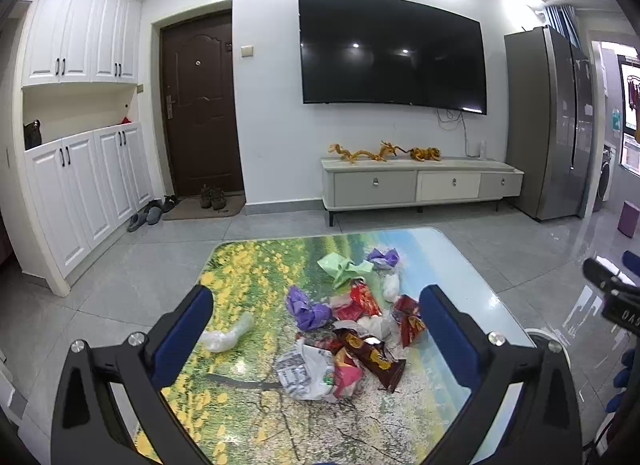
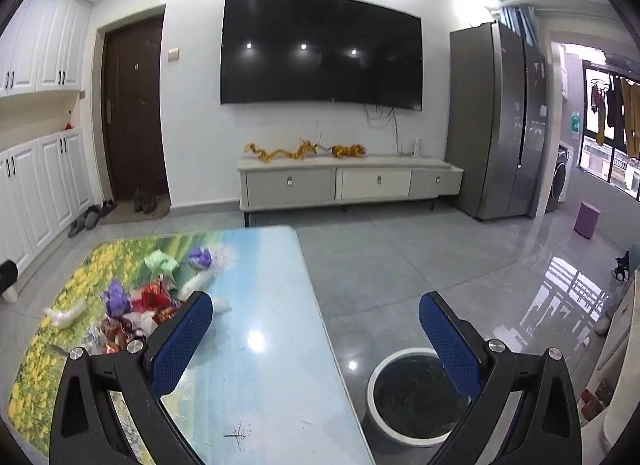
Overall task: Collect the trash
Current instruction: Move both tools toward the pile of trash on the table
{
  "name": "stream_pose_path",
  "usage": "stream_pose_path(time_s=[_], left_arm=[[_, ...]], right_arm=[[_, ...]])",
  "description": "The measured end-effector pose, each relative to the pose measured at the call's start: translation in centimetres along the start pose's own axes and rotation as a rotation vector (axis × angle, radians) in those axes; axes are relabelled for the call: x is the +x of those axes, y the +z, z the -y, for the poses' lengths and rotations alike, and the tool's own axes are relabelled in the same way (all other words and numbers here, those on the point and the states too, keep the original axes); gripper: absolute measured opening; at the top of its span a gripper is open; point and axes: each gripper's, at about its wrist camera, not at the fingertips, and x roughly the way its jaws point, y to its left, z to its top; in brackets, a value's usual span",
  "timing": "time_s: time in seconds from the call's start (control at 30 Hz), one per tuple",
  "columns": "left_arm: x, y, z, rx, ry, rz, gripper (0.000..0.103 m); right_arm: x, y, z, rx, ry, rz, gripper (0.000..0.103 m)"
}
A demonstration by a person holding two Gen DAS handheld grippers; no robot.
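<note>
Left wrist view: the left gripper (image 1: 316,307) hangs spread wide and empty over the trash pile (image 1: 348,325) of crumpled wrappers and bags on the table (image 1: 248,277). Right wrist view: the right gripper (image 2: 316,307) gapes wide too, empty, above the table edge, the bin (image 2: 412,397) on the floor just beside it.

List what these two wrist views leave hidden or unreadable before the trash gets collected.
- Trash pile: in the right wrist view, its near part is hidden behind the right gripper's left finger.
- Round bin: right finger covers part of the rim; its dark inside is unreadable. In the left wrist view only a sliver of rim shows.
- Wrapper print: too crumpled and small to read.
- Table: near edge cut off by the frame and the left gripper.
</note>
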Motion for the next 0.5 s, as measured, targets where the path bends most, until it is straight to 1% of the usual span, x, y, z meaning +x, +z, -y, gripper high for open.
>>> stream_pose_path(time_s=[0.13,0.23,0.3,0.33,0.43,0.5], left_arm=[[-0.2,0.5,-1.2,0.001,0.001,-0.007,0.103],[-0.1,0.6,-2.1,-0.013,0.029,0.007,0.103],[0.0,0.6,-2.6,-0.027,0.01,0.007,0.103],[0.1,0.7,-2.9,-0.034,0.015,0.01,0.103],[0.2,0.9,-3.1,-0.016,0.066,0.024,0.103],[0.2,1.2,-3.3,-0.012,0.076,0.037,0.103]], right_arm=[[-1.3,0.5,0.2,0.011,-0.01,0.041,0.103],[-1.9,0.9,0.4,0.011,-0.018,0.059,0.103],[-2.0,1.1,0.4,0.015,-0.015,0.072,0.103],[-2.0,1.1,0.3,0.017,-0.013,0.075,0.103],[-1.8,0.9,0.2,0.023,0.003,0.085,0.103],[-1.4,0.9,0.2,0.026,0.023,0.083,0.103]])
